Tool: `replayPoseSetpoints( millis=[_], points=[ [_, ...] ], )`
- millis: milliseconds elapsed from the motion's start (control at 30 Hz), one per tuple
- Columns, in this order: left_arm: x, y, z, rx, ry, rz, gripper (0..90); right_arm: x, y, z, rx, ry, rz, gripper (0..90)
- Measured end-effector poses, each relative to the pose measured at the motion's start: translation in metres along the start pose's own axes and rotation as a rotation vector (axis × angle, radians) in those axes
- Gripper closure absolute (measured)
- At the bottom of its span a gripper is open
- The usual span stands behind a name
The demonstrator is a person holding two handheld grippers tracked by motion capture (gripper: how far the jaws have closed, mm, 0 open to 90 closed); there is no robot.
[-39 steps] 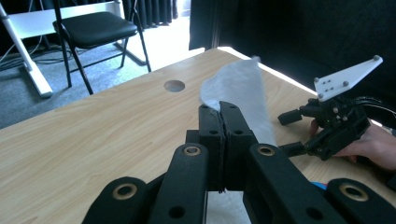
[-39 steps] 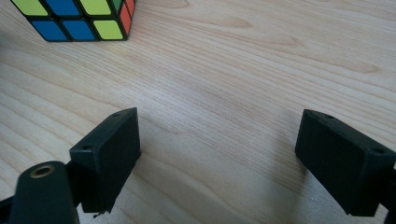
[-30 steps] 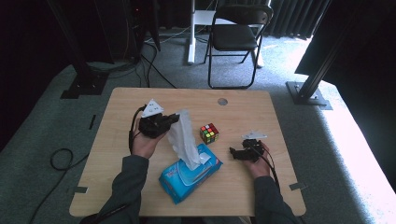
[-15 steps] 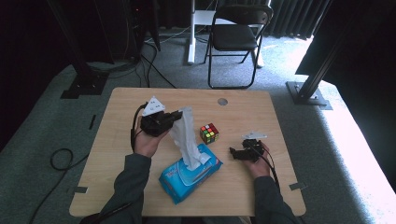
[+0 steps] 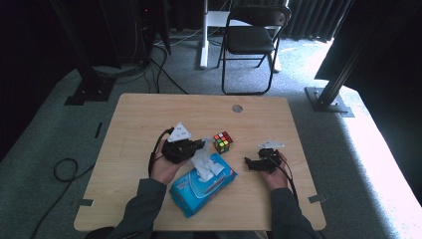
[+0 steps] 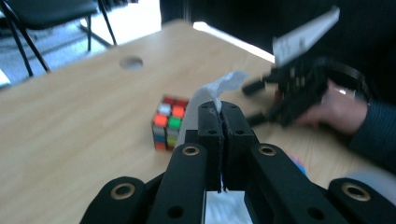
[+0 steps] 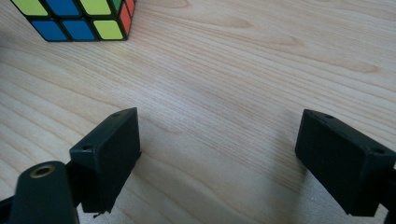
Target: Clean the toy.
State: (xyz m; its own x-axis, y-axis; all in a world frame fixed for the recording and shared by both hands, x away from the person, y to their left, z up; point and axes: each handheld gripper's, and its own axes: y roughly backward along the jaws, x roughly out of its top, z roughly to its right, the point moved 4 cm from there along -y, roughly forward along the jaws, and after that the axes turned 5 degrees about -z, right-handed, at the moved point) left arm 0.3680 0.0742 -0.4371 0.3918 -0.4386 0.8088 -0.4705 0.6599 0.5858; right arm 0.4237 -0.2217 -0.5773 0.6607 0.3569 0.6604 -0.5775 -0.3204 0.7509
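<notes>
Work in hand: drawing a white wipe out of the blue wipe pack, as judged.
Left tongs: pressed together, pinching the wipe's upper edge.
Right tongs: spread wide, nothing between them, low over bare bench, well apart from the pack.
Key relation: the wipe runs from the left tongs down and toward the person into the pack's top opening; the left hand is nearer.
Long axis: the pack lies diagonally across the bench's near middle.
Materials: wipe soft and crumpled; pack glossy, pliant film; puzzle cube hard, just beyond the pack.
</notes>
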Motion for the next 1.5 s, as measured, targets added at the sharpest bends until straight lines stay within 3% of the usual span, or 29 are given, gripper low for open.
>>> replayPoseSetpoints(
  millis=[67,133,167,333,433,500,600,767,1033,1167,1267,1400,1500],
  points=[
    [-0.009,-0.006,0.002,-0.013,-0.003,-0.033,87.1,0.0,0.0,0.0,0.0,0.0,0.001,13.7],
    [-0.009,-0.006,0.002,-0.013,-0.003,-0.033,86.9,0.0,0.0,0.0,0.0,-0.001,0.001,13.7],
    [-0.026,-0.018,0.003,-0.025,0.015,-0.091,86.3,0.0,0.0,0.0,0.0,-0.002,0.0,13.7],
    [-0.054,-0.036,0.001,-0.044,0.042,-0.201,80.7,0.0,0.0,0.0,0.0,-0.002,0.0,13.7],
    [-0.058,-0.036,-0.002,-0.051,0.07,-0.197,71.3,0.0,0.0,0.0,0.0,0.0,0.001,13.7],
    [-0.059,-0.035,-0.004,-0.051,0.075,-0.207,59.1,0.0,0.0,0.0,0.0,0.0,0.001,13.7],
    [-0.062,-0.033,-0.005,-0.058,0.077,-0.211,48.2,0.0,0.0,0.0,0.0,-0.001,0.0,13.7],
    [-0.063,-0.034,-0.003,-0.039,0.06,-0.209,39.9,0.0,0.0,0.0,-0.001,0.0,0.001,13.7],
    [-0.063,-0.036,-0.006,-0.085,0.079,-0.216,43.2,0.0,0.0,0.0,-0.001,-0.003,0.0,13.7],
    [-0.065,-0.036,-0.008,-0.136,0.114,-0.211,50.2,0.0,0.0,0.0,-0.001,-0.003,0.0,13.7],
    [-0.065,-0.037,-0.007,-0.135,0.1,-0.214,59.5,0.0,0.0,0.0,0.0,-0.003,0.0,13.7],
    [-0.062,-0.034,-0.005,-0.097,0.062,-0.22,68.6,0.001,0.0,-0.001,0.004,0.005,0.007,18.4],
    [-0.063,-0.031,-0.008,-0.083,0.063,-0.202,78.6,0.002,0.0,-0.002,0.012,0.012,0.016,22.6]
  ],
)
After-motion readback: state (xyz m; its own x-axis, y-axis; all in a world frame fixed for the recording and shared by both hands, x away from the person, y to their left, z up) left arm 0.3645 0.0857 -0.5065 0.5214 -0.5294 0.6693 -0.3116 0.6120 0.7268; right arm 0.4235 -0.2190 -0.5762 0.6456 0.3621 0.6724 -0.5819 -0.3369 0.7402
